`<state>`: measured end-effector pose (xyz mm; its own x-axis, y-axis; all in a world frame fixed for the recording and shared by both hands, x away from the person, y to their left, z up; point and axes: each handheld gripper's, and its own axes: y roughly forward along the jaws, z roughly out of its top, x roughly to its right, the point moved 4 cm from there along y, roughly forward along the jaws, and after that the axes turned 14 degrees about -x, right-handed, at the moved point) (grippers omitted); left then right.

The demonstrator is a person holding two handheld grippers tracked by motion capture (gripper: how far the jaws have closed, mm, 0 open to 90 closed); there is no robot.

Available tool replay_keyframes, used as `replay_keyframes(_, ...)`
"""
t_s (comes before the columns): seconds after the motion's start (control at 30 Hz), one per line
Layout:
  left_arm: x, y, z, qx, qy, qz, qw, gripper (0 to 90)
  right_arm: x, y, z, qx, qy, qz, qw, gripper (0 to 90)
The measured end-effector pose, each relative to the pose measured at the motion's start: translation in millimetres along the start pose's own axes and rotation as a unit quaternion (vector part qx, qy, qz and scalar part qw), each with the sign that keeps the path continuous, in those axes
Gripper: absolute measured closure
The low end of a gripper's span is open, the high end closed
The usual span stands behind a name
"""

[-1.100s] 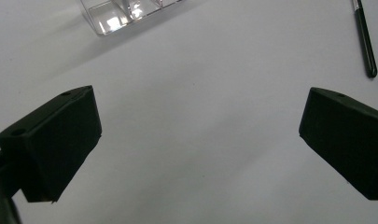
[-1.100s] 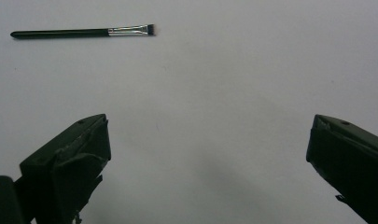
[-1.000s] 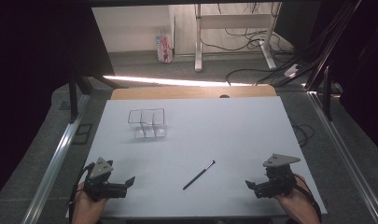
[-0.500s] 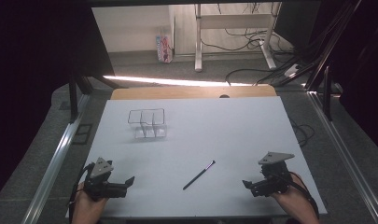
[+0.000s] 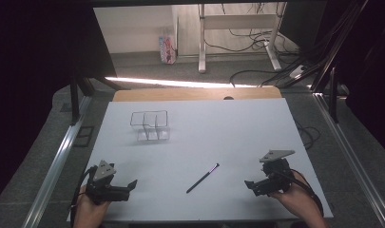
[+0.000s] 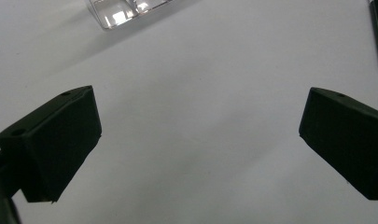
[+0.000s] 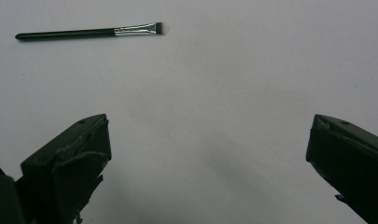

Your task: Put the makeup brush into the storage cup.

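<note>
Black brush [image 5: 202,178], slim, silver ferrule, lies flat on the white tabletop [image 5: 237,128] at lower centre of the high view, between the two claws and touching neither. In the right gripper view it sits at upper left [image 7: 88,31], bristles toward frame centre.

Change: the right claw [image 5: 251,184] has edged leftward from its place a second ago, toward the brush; the left claw [image 5: 131,183] has stayed put at lower left. Brush and organiser unmoved. Judgement: the right claw is starting its approach to pick up the brush; no grasp yet.

Claw states: right, jaws spread wide, nothing between them, bare tabletop beneath. Left, jaws likewise wide apart and empty.

Containers: one clear organiser [image 5: 149,126], upper left of the high view, well apart from the brush. Dark-edged rim, divided into compartments; the exact number is hard to tell. All look empty. Its corner shows at the top edge of the left gripper view [image 6: 126,8].

Judgement: likely destination for the brush; task barely begun.
</note>
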<state>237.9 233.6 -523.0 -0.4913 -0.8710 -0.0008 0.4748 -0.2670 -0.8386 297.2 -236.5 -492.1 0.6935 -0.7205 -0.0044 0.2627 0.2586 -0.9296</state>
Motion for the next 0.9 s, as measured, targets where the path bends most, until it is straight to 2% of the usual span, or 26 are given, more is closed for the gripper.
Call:
replay_keyframes(0.1, 0.1, 0.4, 0.0, -0.001, 0.002, 0.000, 1.0000, 0.0, 0.0, 1.1, 3.8, -0.011, -0.012, -0.001, 0.9999, 0.0)
replay_keyframes(0.47, -0.1, 0.8, -0.1, -0.002, 0.001, -0.001, 1.0000, 0.0, -2.1, 8.3, 16.2, -0.046, -0.027, 0.005, 0.9986, 0.0)
replay_keyframes(0.77, -0.1, 1.2, -0.2, -0.003, 0.000, -0.003, 1.0000, 0.0, -5.0, 11.9, 22.9, -0.057, -0.037, 0.002, 0.9977, 0.0)
replay_keyframes(0.9, 0.0, 1.3, 0.0, 0.000, -0.004, -0.013, 0.9999, 0.0, -8.0, 14.9, 28.6, -0.061, -0.043, 0.004, 0.9972, 1.6)
